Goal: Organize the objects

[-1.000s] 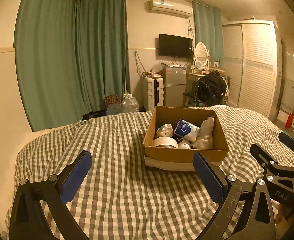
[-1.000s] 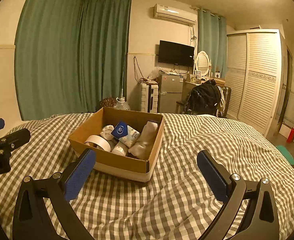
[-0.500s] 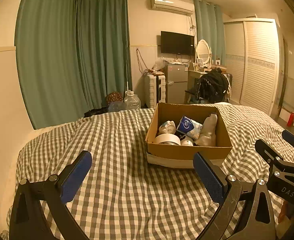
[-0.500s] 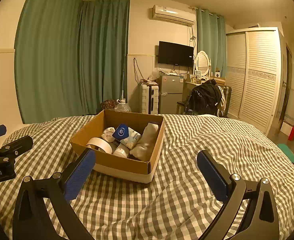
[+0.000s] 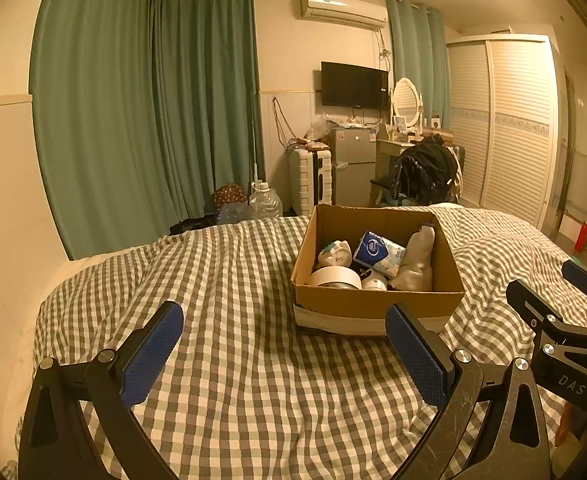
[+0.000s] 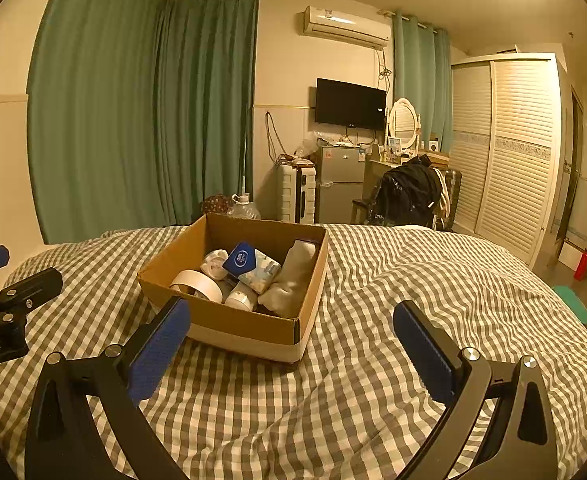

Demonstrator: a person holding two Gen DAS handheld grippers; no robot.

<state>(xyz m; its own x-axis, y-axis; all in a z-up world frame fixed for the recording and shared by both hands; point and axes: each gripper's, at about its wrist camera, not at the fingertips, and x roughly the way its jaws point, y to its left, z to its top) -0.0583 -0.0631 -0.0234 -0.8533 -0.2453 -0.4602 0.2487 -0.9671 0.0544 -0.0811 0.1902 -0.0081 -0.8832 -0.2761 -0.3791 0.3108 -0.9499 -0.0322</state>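
Both my left gripper (image 5: 283, 356) and right gripper (image 6: 291, 350), wide open and empty, have drifted slightly nearer the filled brown cardboard box (image 5: 377, 304) ahead.

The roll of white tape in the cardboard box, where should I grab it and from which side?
Probably from above, with one finger inside the ring and one outside. The white tape roll lies tilted in the open brown cardboard box's near left corner. The box walls block a sideways approach. The open left gripper seems closer.

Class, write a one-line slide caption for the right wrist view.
Open right hand-held gripper above a checked bedspread, facing a cardboard box holding a tape roll and tissue pack.
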